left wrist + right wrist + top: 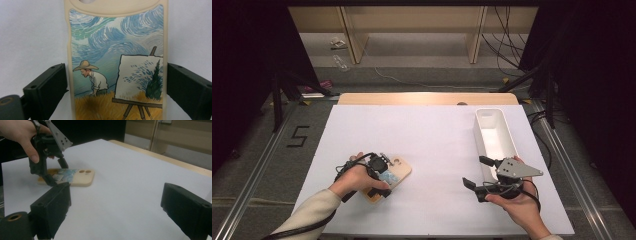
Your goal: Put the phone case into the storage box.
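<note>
Phone case lies flat on the white table at about seven o'clock, not yet lifted; left gripper straddles it, jaws wide, unclamped. Right gripper, at four o'clock, gapes empty beside the white bin.

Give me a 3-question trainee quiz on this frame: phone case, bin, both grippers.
1. True or false: the left gripper has its jaws on either side of the phone case.
2. Where does the white bin sit? A) at the table's left edge B) on the table's right side, beyond the right gripper C) on top of the case
3. Fill in: the right gripper is open and holds ____.

Key
1. True. In the left gripper view the jaws flank the case's long edges; a narrow gap shows at the left jaw, so it is not yet clamped.
2. B.
3. Nothing; only bare table lies between its jaws.
</note>
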Action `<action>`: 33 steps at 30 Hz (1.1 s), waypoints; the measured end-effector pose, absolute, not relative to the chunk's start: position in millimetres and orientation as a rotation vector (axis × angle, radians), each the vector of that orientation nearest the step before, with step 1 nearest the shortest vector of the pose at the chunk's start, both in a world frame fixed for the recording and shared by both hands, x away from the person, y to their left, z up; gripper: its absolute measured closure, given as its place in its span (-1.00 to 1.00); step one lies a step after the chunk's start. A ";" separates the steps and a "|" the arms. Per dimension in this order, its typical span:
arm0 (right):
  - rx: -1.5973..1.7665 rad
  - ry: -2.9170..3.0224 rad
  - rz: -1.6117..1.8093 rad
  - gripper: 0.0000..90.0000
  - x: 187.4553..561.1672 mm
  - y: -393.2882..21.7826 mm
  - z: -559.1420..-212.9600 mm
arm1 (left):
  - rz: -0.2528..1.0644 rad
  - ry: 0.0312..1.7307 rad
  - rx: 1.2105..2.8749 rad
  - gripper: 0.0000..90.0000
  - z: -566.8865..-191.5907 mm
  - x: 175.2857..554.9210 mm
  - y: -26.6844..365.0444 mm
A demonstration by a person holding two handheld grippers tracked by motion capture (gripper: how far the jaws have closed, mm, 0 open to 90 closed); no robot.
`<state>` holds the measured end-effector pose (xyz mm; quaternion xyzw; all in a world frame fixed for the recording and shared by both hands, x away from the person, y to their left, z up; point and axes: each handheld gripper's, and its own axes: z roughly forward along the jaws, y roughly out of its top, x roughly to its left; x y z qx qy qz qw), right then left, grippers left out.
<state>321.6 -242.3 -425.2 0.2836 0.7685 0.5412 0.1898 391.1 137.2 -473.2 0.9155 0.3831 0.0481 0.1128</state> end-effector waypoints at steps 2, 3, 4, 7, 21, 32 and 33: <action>0.799 2.161 1.522 -0.77 321.6 -242.1 -425.4 | 0.129 1.122 2.686 -0.85 -473.1 391.4 137.3; 0.798 2.162 1.519 -0.77 321.6 -242.0 -425.4 | 0.129 1.122 2.686 -0.84 -473.1 391.4 137.3; 0.797 2.163 1.520 -0.77 321.6 -242.0 -425.5 | 0.125 1.123 2.685 -0.83 -473.2 391.6 137.5; 0.797 2.162 1.523 -0.77 321.5 -242.0 -425.3 | 0.118 1.121 2.683 -0.80 -472.7 391.7 137.8; 0.796 2.167 1.520 -0.77 321.2 -241.8 -425.4 | 0.111 1.151 2.684 -0.77 -472.6 392.4 137.0; 0.795 2.165 1.521 -0.77 321.1 -241.9 -425.3 | 0.115 1.162 2.678 -0.75 -472.4 391.3 137.0; 0.795 2.165 1.521 -0.77 321.1 -241.9 -425.3 | 0.115 1.162 2.678 -0.75 -472.4 391.3 137.0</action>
